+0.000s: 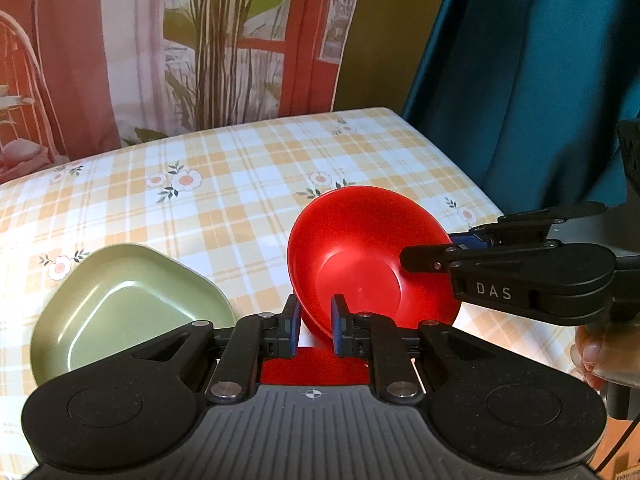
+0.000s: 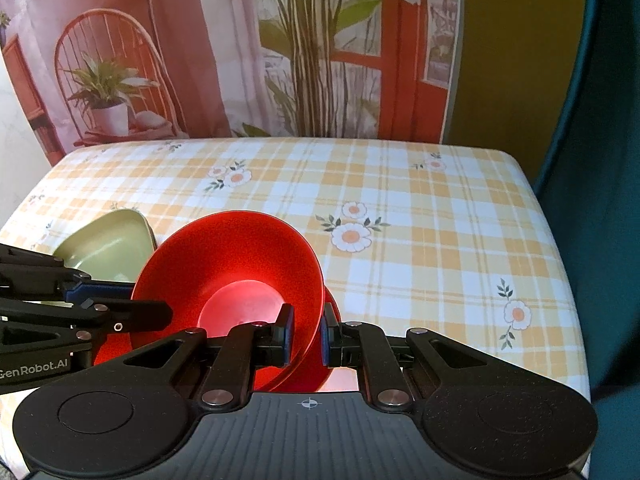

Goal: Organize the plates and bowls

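- Behind my work area hangs a printed backdrop (image 2: 240,60) of a red room with plants and a chair, and a teal curtain (image 1: 540,80) falls on the right.
- Under both tools I see a table (image 2: 440,220) covered in a yellow-checked cloth with daisies.
- My left gripper (image 1: 316,320) pinches the near rim of a red bowl (image 1: 360,256), one pad inside the rim and one outside.
- My right gripper (image 2: 306,332) clamps the same bowl's rim on its own side, jaws pressed onto the thin wall.
- I have the bowl tilted, its inside facing the cameras; a second red rim shows just beneath it in the right wrist view, though I cannot tell whether they touch.
- A green dish (image 1: 128,308), rounded-triangular, rests on the cloth just left of the red bowl.
- At the left wrist view's right edge, a person's fingers (image 1: 596,356) show beside the right tool's handle.
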The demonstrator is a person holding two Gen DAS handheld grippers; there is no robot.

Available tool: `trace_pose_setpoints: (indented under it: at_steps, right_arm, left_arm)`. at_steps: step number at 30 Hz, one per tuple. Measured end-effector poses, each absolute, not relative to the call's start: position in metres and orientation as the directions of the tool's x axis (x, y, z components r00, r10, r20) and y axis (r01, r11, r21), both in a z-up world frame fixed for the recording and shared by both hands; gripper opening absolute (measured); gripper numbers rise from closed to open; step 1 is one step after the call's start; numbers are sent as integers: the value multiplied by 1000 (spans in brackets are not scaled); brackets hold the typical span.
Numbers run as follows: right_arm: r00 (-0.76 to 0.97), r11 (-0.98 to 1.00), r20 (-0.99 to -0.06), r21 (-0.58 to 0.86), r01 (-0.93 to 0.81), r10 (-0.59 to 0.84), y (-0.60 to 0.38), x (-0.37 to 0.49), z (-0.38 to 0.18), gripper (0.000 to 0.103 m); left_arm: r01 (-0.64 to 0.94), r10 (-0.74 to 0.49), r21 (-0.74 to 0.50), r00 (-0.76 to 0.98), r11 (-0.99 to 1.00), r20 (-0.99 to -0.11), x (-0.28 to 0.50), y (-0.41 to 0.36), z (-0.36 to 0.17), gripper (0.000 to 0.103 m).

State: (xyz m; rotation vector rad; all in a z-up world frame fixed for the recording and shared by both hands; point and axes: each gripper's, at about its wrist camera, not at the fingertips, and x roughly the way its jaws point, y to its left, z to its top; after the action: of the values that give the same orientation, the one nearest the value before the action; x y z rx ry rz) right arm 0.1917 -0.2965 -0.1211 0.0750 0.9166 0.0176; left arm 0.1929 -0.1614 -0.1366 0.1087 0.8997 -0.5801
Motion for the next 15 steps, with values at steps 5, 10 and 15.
trace_pose_setpoints:
  at_steps: [5, 10, 15]
  right_arm:
    - [600, 997, -798, 72, 21, 45, -299, 190, -127, 12]
    - [601, 998, -798, 67, 21, 41, -299, 190, -129, 12]
    - [606, 998, -795, 57, 18, 34, -298, 190, -128, 14]
  left_arm:
    - [536, -424, -129, 476, 834, -770, 194, -166, -141, 17]
    - [540, -416, -118, 472, 833, -778, 194, -168, -145, 17]
    - [537, -409, -112, 473, 836, -780, 194, -168, -149, 18]
